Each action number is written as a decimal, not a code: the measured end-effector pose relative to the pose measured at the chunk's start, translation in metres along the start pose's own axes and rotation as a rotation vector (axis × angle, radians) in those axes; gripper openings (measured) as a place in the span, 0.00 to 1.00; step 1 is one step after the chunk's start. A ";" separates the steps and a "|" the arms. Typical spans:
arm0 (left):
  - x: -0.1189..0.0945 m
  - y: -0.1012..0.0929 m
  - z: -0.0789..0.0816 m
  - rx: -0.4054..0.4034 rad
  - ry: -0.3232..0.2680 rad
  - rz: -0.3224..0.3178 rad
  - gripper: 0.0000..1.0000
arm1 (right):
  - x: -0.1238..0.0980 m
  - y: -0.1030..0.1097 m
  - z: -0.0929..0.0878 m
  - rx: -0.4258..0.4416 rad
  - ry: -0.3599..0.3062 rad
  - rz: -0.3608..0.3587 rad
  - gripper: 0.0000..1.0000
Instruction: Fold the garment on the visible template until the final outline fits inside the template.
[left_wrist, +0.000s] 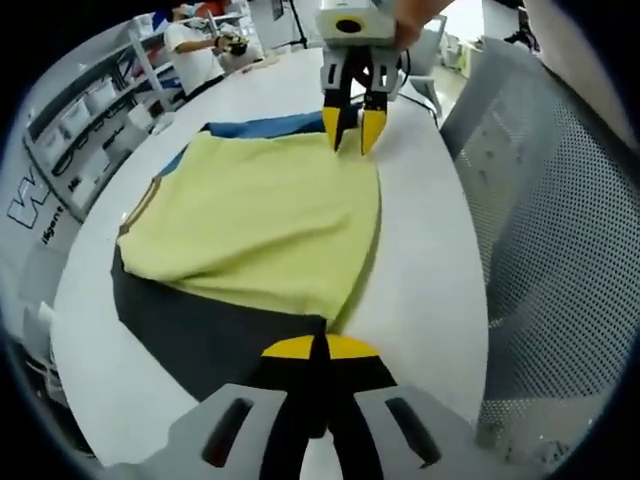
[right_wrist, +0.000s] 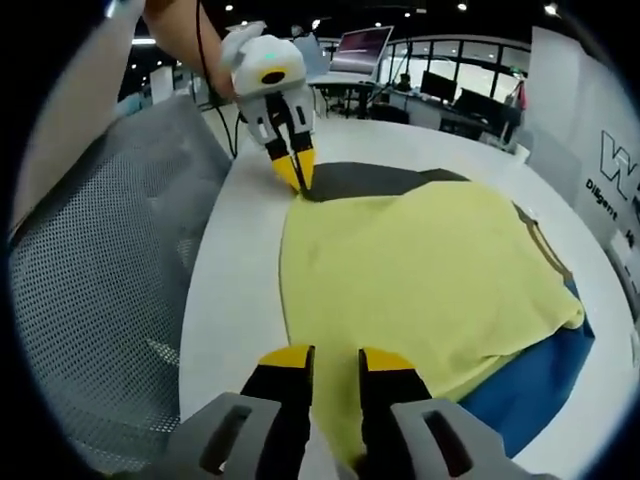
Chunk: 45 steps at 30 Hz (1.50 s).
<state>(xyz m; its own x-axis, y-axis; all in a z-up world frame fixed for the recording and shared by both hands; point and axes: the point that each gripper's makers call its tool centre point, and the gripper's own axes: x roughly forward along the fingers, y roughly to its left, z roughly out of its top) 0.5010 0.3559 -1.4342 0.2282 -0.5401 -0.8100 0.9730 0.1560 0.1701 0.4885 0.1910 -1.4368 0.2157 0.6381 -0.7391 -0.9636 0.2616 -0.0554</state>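
A yellow garment (left_wrist: 265, 225) lies folded flat on a white counter (left_wrist: 425, 290), covering most of a template (left_wrist: 215, 340) beneath it that is dark grey at one end and blue (left_wrist: 262, 126) at the other. In the left gripper view, the left hand-held gripper (left_wrist: 320, 347) rises from the bottom with its yellow-tipped jaws closed together at the garment's near corner, right over the dark grey part of the template; whether any cloth is pinched between them cannot be told. At the far side of that view the right hand-held gripper (left_wrist: 350, 130) points down at the opposite edge of the garment, jaws slightly apart, tips at or just above the cloth. In the right gripper view, the right hand-held gripper (right_wrist: 330, 357) has a clear gap between its jaws, released, with the yellow garment (right_wrist: 420, 280) and the counter (right_wrist: 235, 290) showing between them; the blue part of the template (right_wrist: 530, 385) juts out to the right. Across the garment the left hand-held gripper (right_wrist: 298, 172) stands with jaws together at the cloth's far corner on the grey template (right_wrist: 355, 180). A grey mesh chair (right_wrist: 100, 300) sits beside the counter. Shelves (left_wrist: 85, 110) and a person (left_wrist: 190, 50) are in the background.
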 end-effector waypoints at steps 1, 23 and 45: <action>-0.001 0.000 0.000 -0.009 -0.003 0.000 0.01 | 0.000 0.000 0.000 -0.002 0.002 0.000 0.12; -0.022 0.010 0.005 -0.102 -0.064 -0.016 0.01 | -0.001 -0.001 -0.015 0.007 0.030 0.000 0.12; -0.022 0.012 -0.003 -0.172 -0.075 -0.018 0.01 | -0.008 -0.013 -0.025 0.020 0.056 -0.030 0.10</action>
<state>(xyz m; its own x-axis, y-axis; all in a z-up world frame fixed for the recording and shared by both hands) 0.5072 0.3720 -1.4163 0.2194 -0.6029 -0.7670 0.9581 0.2816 0.0527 0.4956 0.1645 -1.4473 0.2343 0.5886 -0.7738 -0.9534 0.2947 -0.0645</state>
